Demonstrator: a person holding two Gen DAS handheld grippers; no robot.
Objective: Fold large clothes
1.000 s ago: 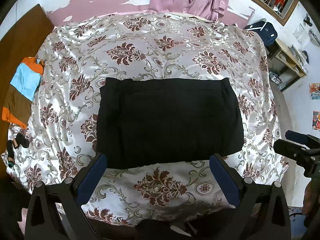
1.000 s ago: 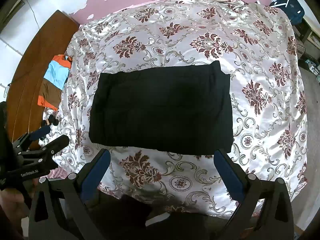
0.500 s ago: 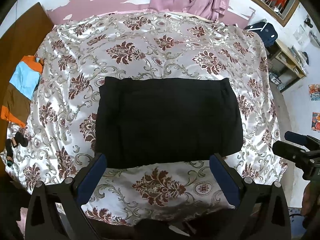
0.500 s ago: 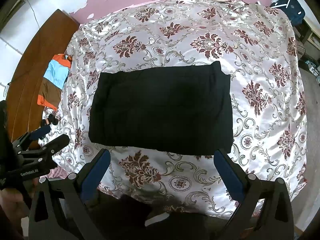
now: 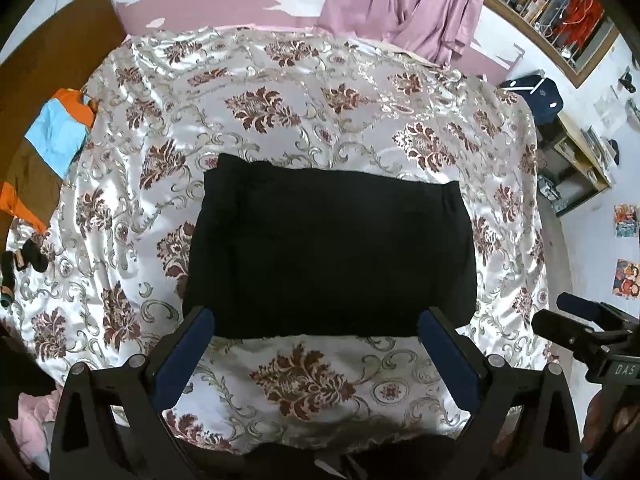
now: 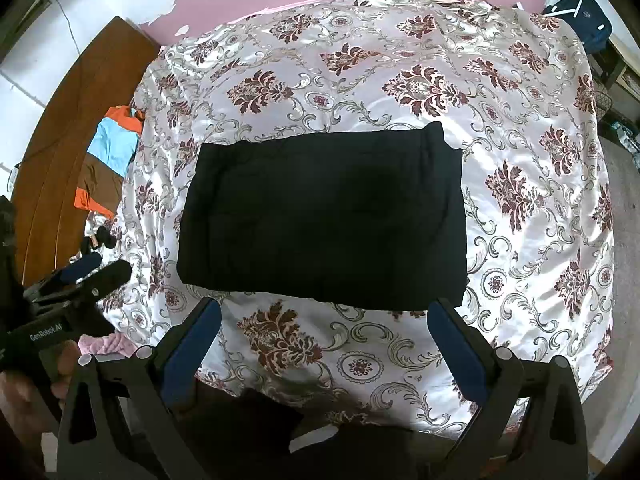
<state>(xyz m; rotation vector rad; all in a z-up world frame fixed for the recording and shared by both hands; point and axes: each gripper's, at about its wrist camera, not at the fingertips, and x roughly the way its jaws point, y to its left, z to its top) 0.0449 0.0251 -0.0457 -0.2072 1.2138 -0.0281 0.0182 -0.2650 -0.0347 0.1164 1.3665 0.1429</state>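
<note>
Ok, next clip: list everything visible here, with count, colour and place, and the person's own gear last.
garment: one, black, folded into a rectangle, flat on the middle of the bed
bedspread: one, shiny white with maroon floral print, covering the bed
clothes pile: one, orange, light blue and brown, beside the bed's left edge
curtain: one, mauve, hanging behind the bed's far end
bag: one, dark blue, at the bed's far right corner
left gripper: black with blue pads, jaws open, empty, above the near edge
right gripper: same colours, jaws open, empty, above the near edge
</note>
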